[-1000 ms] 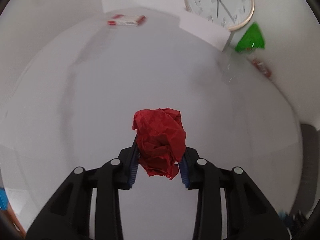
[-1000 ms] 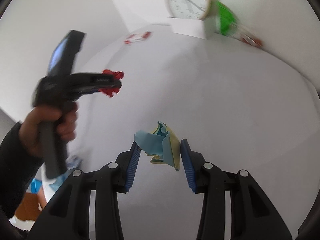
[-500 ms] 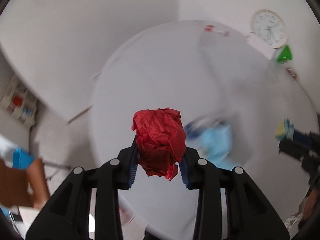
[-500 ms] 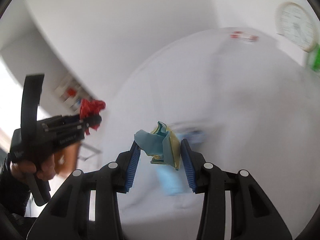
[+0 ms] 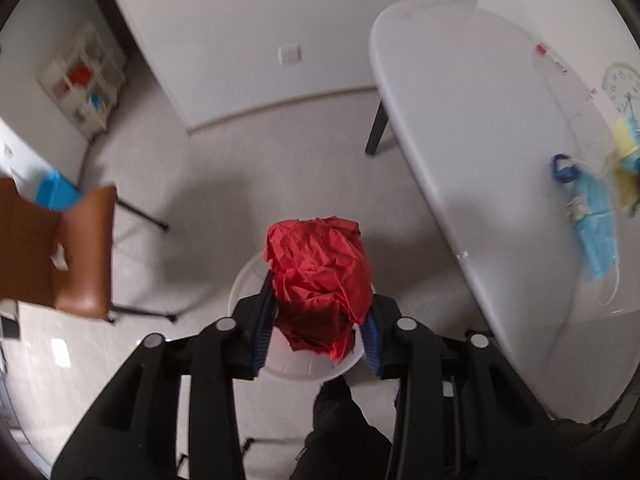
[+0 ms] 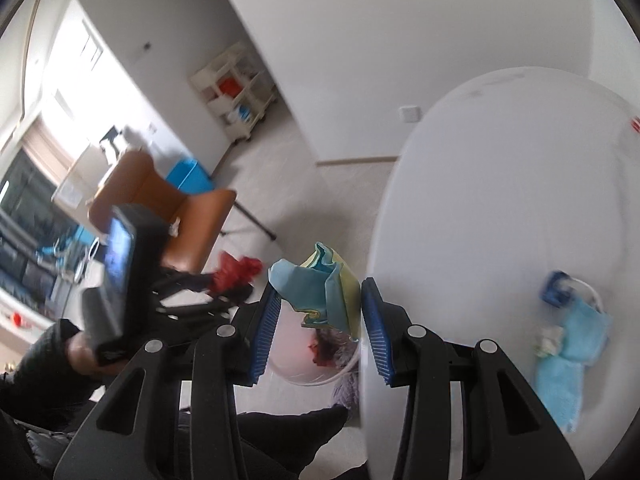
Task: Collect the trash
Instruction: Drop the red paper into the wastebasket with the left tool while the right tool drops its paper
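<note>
Left tongs (image 5: 316,320) opening over the round white plastic bin (image 5: 248,280), crumpled red paper wad (image 5: 320,276) between them, ready to drop; right tongs (image 6: 320,316) clench crumpled blue-and-yellow paper (image 6: 324,288) just beside.

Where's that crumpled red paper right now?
In the left wrist view, the red paper sits between the left gripper's opening jaws, directly above the white bin on the floor, left of the white table.
</note>
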`<action>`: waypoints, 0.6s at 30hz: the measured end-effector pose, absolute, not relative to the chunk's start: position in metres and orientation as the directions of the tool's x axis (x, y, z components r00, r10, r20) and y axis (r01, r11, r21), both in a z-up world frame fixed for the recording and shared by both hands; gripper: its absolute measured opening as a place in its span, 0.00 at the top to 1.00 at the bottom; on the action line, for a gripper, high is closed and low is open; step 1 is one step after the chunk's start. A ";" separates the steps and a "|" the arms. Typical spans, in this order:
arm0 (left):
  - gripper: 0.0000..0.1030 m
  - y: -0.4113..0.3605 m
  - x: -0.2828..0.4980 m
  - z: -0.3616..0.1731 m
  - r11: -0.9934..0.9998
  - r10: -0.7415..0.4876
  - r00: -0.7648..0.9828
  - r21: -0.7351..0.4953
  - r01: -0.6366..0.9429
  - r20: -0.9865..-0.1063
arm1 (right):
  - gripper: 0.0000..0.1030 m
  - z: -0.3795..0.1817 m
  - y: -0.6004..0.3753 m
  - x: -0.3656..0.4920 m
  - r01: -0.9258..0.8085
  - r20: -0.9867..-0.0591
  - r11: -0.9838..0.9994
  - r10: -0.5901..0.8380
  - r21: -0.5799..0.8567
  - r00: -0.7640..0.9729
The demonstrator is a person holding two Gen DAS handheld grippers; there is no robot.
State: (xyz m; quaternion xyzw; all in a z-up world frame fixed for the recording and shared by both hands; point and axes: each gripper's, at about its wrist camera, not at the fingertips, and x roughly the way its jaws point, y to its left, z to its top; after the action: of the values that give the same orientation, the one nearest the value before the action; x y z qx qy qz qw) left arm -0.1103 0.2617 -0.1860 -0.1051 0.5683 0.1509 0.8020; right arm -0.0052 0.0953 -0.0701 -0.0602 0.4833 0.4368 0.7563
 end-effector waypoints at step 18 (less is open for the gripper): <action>0.08 0.358 -0.167 -0.178 0.842 0.144 0.343 -0.067 -0.535 -0.928 | 0.51 -0.132 0.200 -0.041 -0.795 -0.859 0.510 0.511 0.328 -0.026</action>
State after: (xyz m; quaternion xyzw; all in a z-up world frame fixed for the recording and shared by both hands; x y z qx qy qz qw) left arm -0.1666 0.3580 -0.1777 -0.1834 0.5323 0.2127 0.7986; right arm -0.0406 0.2001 -0.1319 -0.1328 0.5345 0.4767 0.6852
